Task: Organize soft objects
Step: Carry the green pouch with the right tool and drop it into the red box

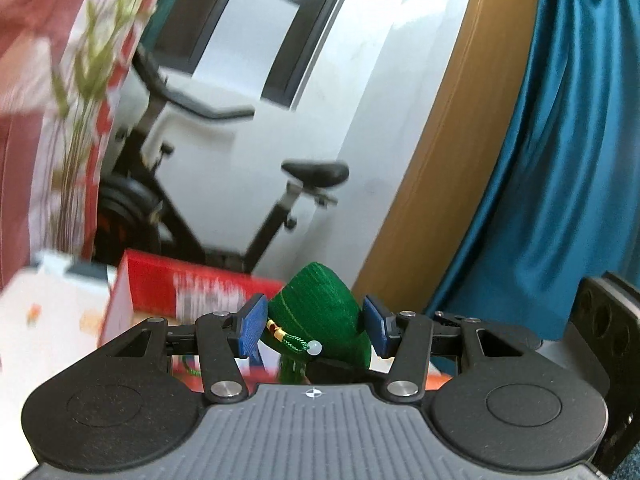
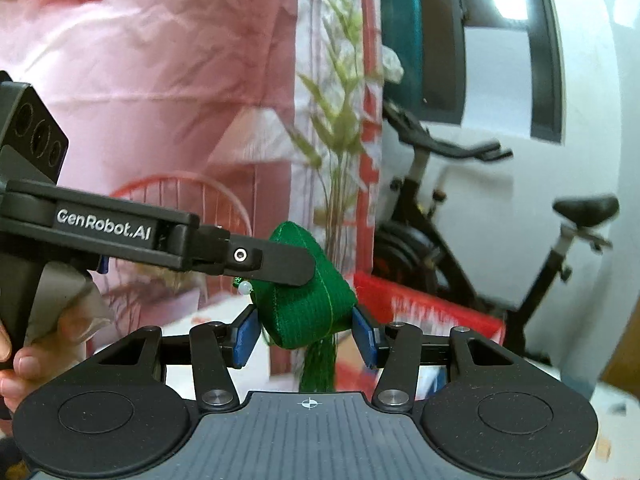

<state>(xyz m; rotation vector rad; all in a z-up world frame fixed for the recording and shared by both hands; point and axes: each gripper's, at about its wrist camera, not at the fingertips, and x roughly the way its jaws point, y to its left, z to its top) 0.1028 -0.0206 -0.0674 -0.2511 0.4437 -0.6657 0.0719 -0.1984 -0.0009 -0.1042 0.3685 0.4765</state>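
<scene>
1. The left gripper holds a green cloth pouch between its blue fingers, both pads pressed against its sides
2. The right gripper grips the same green cloth pouch from its own side, its blue fingers closed on the fabric
3. The pouch hangs in the air between the two grippers, with a green tassel dangling under it and a pale bead on a cord at its side
4. In the right wrist view the left gripper's black finger lies across the top of the pouch, and a hand holds that gripper's handle
5. Behind stand an exercise bike, a red box, a leafy plant and a blue curtain
</scene>
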